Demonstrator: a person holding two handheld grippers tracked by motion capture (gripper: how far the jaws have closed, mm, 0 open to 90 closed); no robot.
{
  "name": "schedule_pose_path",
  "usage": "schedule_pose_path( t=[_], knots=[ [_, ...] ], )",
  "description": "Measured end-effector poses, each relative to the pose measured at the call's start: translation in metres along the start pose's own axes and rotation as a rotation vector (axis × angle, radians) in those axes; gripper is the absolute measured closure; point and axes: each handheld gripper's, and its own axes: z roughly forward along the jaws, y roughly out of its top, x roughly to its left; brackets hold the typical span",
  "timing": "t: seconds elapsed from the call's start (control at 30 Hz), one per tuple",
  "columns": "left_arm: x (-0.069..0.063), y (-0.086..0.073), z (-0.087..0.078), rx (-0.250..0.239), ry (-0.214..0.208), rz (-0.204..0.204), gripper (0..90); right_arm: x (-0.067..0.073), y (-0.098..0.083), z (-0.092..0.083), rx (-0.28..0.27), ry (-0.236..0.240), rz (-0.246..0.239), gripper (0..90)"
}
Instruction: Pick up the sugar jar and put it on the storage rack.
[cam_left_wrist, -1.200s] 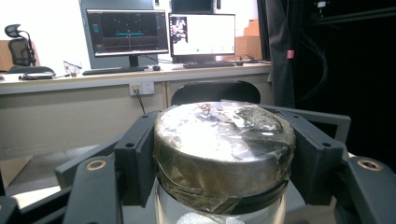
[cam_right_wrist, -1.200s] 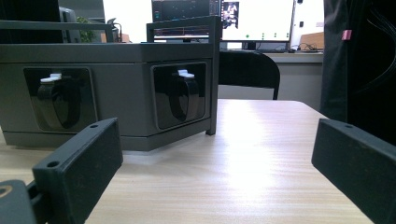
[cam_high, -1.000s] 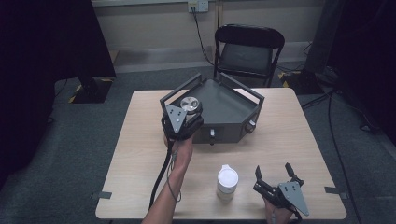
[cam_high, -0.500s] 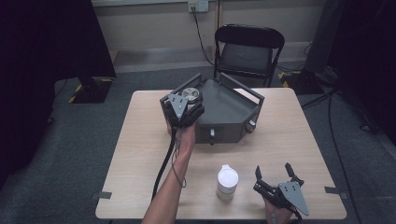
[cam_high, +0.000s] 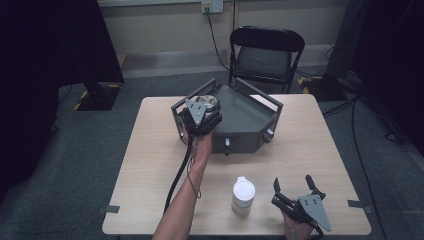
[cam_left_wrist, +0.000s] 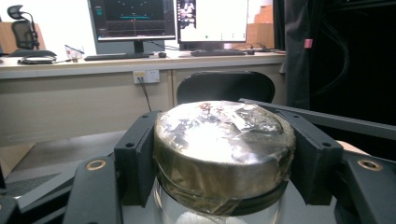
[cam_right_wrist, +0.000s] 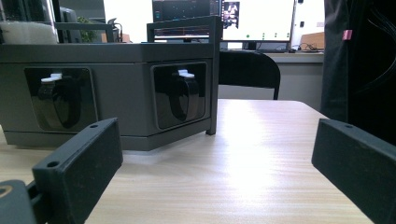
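Foil-wrapped, the jar (cam_left_wrist: 223, 154), pinched by the left hand-held gripper (cam_high: 200, 111), had moved up-frame over the tray (cam_high: 250, 117), nearing placement.

No text, label or number could be read anywhere; the monitor screens (cam_left_wrist: 212, 21) behind the bench showed writing and charts too small and blurred to make out.

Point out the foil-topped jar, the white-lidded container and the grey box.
foil-topped jar (cam_left_wrist: 224, 140), left gripper view, on its wrapped lid between the fingers.
white-lidded container (cam_high: 243, 191), high view, on its white lid.
grey box (cam_high: 245, 137), high view, on its front wall.
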Motion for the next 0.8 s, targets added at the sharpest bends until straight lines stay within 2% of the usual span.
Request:
schedule_pose_path(
  t=[0.1,0.23,0.37,0.43,0.6,0.8],
  knots=[
    [0.001,0.000,0.001,0.014,-0.002,0.001,34.8,0.000,0.000,0.000,0.000,0.000,0.000,0.6],
    [0.002,-0.001,0.001,0.019,-0.012,-0.035,34.8,0.000,0.000,0.000,0.000,0.000,0.000,0.6],
    [0.000,-0.002,0.003,0.040,0.003,-0.013,34.8,0.000,0.000,0.000,0.000,0.000,0.000,0.6],
    [0.001,-0.006,0.003,0.027,0.003,-0.027,34.8,0.000,0.000,0.000,0.000,0.000,0.000,0.6],
    [-0.002,-0.008,0.001,0.019,0.010,-0.018,34.7,0.000,0.000,0.000,0.000,0.000,0.000,0.6],
    [-0.003,-0.013,-0.001,0.007,0.015,-0.027,34.6,0.000,0.000,0.000,0.000,0.000,0.000,0.6]
  ],
)
